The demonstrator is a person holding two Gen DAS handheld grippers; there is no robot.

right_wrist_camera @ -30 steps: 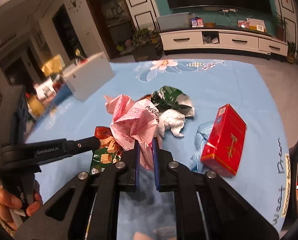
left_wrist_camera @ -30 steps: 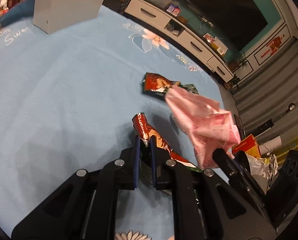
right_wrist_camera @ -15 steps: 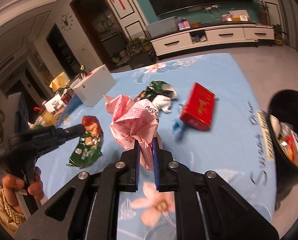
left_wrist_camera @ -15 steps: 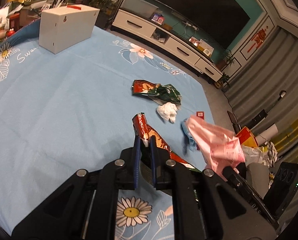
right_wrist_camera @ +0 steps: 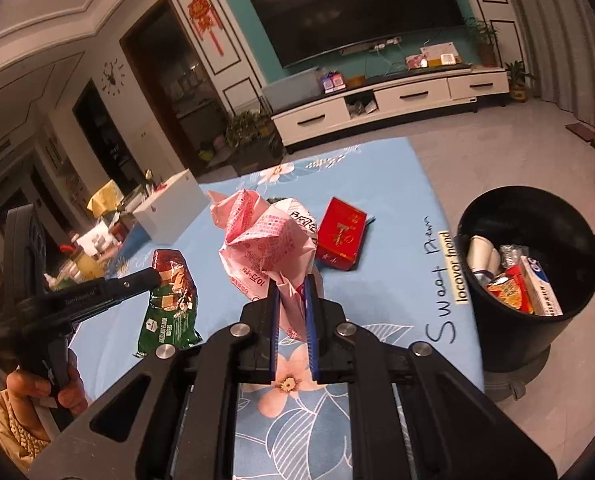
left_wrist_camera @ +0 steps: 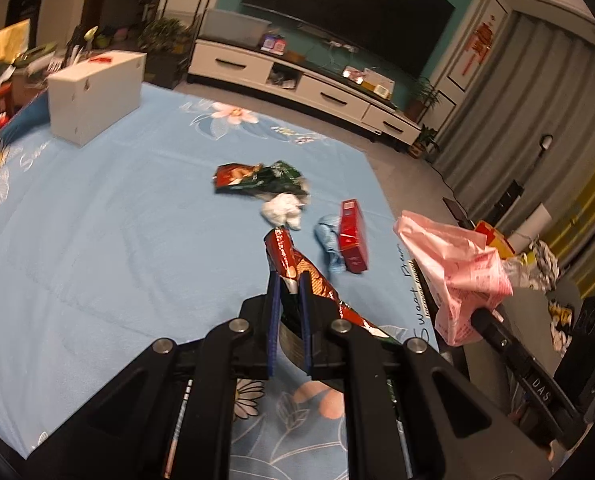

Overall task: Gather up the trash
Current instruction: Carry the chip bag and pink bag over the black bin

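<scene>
Blue floral cloth (right_wrist_camera: 397, 184), pink wrapper (right_wrist_camera: 269, 240) clamped between right jaws

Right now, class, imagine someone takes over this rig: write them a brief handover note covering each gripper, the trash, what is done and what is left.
Left gripper: shut on a red-green snack wrapper, lifted off the blue cloth.
Right gripper: shut on a crumpled pink bag, also lifted.
Black bin: on the floor beside the table, already holding some trash.
Left on the cloth: another snack wrapper, white tissue, blue scrap, red box.
Next, probably: drop both held pieces in the bin.
</scene>
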